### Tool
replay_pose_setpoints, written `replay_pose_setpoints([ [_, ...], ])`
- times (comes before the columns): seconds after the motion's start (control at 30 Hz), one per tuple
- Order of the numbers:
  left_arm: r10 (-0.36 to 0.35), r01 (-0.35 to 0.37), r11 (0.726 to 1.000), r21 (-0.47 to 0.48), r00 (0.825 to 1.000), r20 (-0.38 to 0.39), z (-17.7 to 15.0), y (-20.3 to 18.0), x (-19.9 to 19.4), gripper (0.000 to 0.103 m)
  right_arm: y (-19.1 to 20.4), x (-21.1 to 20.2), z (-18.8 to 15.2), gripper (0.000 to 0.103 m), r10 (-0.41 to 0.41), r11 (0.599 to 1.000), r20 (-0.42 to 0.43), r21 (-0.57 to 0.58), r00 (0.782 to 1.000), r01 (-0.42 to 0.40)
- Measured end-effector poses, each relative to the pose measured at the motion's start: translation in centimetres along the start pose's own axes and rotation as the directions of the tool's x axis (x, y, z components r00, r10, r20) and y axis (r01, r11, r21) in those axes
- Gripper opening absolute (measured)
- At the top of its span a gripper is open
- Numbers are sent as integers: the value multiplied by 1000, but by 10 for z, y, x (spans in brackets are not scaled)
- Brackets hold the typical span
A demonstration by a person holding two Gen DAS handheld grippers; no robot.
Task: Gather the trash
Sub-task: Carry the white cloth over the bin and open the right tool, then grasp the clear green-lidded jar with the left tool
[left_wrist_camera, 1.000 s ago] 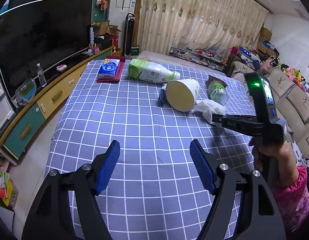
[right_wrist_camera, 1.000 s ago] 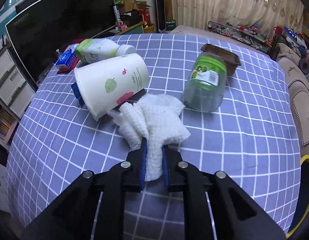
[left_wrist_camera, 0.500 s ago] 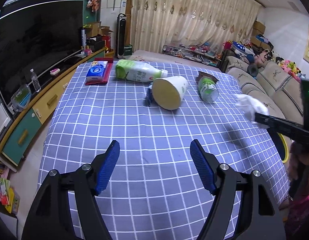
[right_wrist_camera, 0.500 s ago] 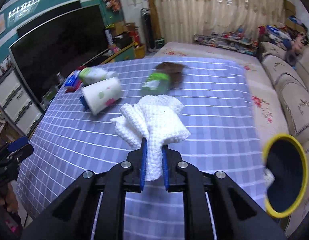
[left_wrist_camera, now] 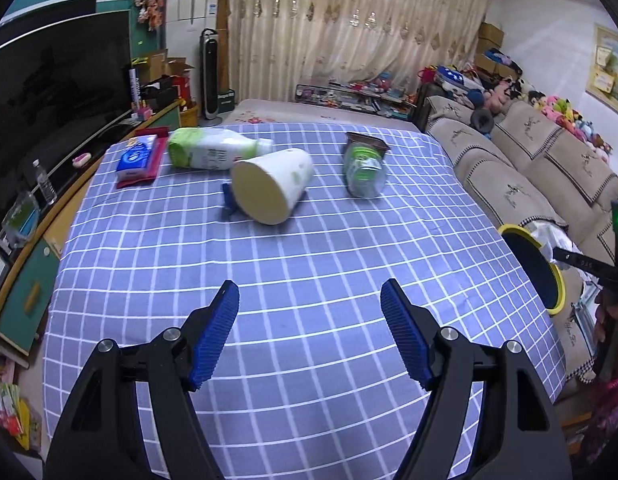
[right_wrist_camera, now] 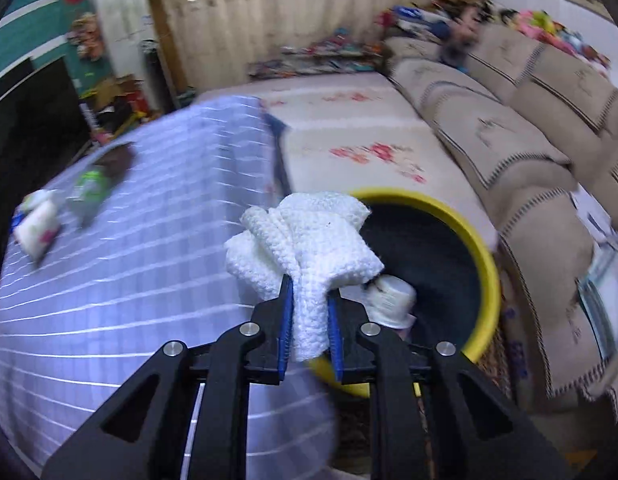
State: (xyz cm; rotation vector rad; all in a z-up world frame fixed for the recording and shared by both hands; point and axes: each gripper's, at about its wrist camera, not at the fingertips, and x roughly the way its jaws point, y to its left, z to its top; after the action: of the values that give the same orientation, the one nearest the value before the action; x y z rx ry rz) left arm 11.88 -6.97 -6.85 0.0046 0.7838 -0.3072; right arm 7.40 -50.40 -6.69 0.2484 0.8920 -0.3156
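Observation:
My right gripper (right_wrist_camera: pixel 310 300) is shut on a crumpled white paper towel (right_wrist_camera: pixel 305 240) and holds it over the near rim of a yellow-rimmed trash bin (right_wrist_camera: pixel 485 264) beside the table. A white cup (right_wrist_camera: pixel 391 300) lies inside the bin. In the left wrist view the bin (left_wrist_camera: pixel 549 276) stands off the table's right edge, with the right gripper (left_wrist_camera: pixel 559 254) above it. My left gripper (left_wrist_camera: pixel 309 312) is open and empty above the table's near half. A white paper cup (left_wrist_camera: pixel 269 190), a green-and-white bottle (left_wrist_camera: pixel 213 152) and a clear jar with a green label (left_wrist_camera: pixel 365 168) lie on their sides on the far half.
The table has a blue checked cloth (left_wrist_camera: pixel 293 264). A blue tissue pack on a red book (left_wrist_camera: pixel 139 158) lies at the far left and a brown tray (left_wrist_camera: pixel 367 142) behind the jar. A beige sofa (left_wrist_camera: pixel 529 168) runs along the right, a TV cabinet (left_wrist_camera: pixel 37 240) along the left.
My right gripper has carried the paper towel from the middle of the table, off its right edge, to above the bin. My left gripper has stayed open over the near half.

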Motion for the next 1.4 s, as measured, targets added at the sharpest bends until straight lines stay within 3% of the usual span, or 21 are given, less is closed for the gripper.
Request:
replay_pose_setpoints([
  [0.3, -2, 3, 999, 45, 1000, -24, 9, -29, 13, 73, -53, 59, -6, 19, -60, 995, -94, 70, 994, 67],
  [0.37, -1, 3, 999, 52, 1000, -28, 11, -35, 15, 73, -56, 68, -5, 27, -71, 994, -107, 77, 992, 79],
  [0.43, -1, 3, 998, 57, 1000, -31, 13, -38, 18, 73, -57, 73, -6, 46, -81, 993, -117, 80, 990, 90],
  [0.57, -4, 7, 998, 66, 999, -40, 15, -45, 22, 73, -63, 70, -6, 60, -98, 990, -93, 93, 991, 106],
  [0.93, -6, 10, 998, 70, 998, -62, 26, -48, 44, 73, -57, 40, -2, 67, -82, 993, -16, 83, 997, 83],
  [1.4, -36, 45, 994, 97, 995, -89, 102, -83, 137, 73, -47, 27, 0, 67, -46, 997, 6, 67, 999, 45],
])
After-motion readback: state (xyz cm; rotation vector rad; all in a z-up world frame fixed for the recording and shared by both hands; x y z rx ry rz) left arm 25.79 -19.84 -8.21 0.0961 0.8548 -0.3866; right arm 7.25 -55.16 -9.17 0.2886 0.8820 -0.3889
